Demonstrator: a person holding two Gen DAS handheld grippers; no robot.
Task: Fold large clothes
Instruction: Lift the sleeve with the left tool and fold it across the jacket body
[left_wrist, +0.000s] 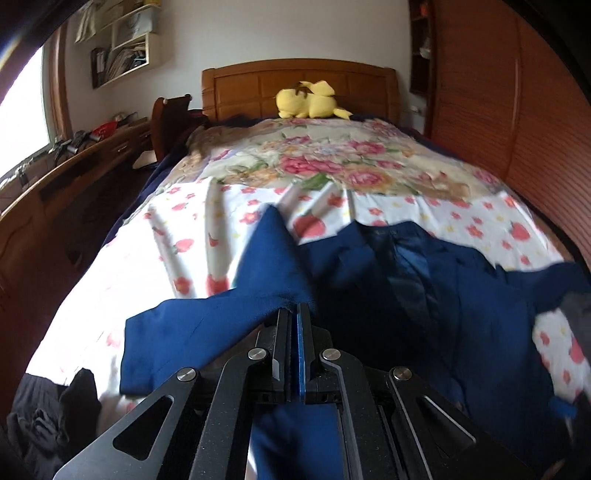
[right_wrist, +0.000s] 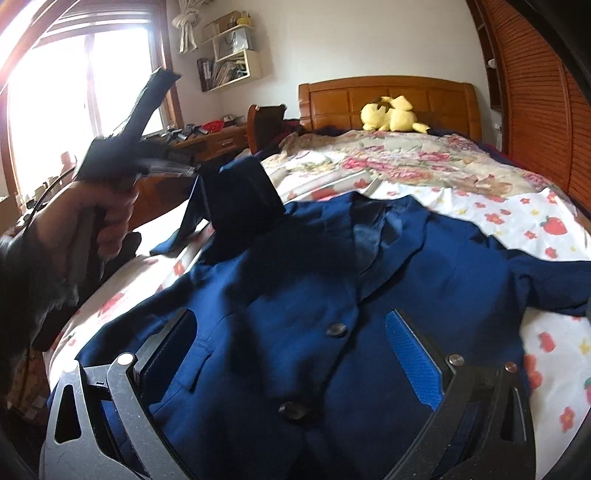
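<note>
A navy blue suit jacket (right_wrist: 314, 295) lies front-up on the bed, lapels and two dark buttons (right_wrist: 335, 329) showing. My left gripper (left_wrist: 295, 314) is shut on the jacket's left sleeve (left_wrist: 266, 258), which is lifted off the bed; in the right wrist view it (right_wrist: 192, 170) holds the raised sleeve (right_wrist: 240, 199) up at the left. My right gripper (right_wrist: 291, 332) is open and empty, its jaws wide apart just above the jacket's buttoned front. The other sleeve (right_wrist: 554, 284) stretches out to the right.
The bed has a white strawberry-print sheet (left_wrist: 184, 236) and a floral quilt (left_wrist: 314, 158) further back. A yellow plush toy (left_wrist: 310, 99) sits by the wooden headboard (left_wrist: 258, 85). A wooden desk (left_wrist: 74, 173) runs along the left; slatted wardrobe doors (left_wrist: 517, 110) stand right. Dark clothing (left_wrist: 44, 417) lies at bottom left.
</note>
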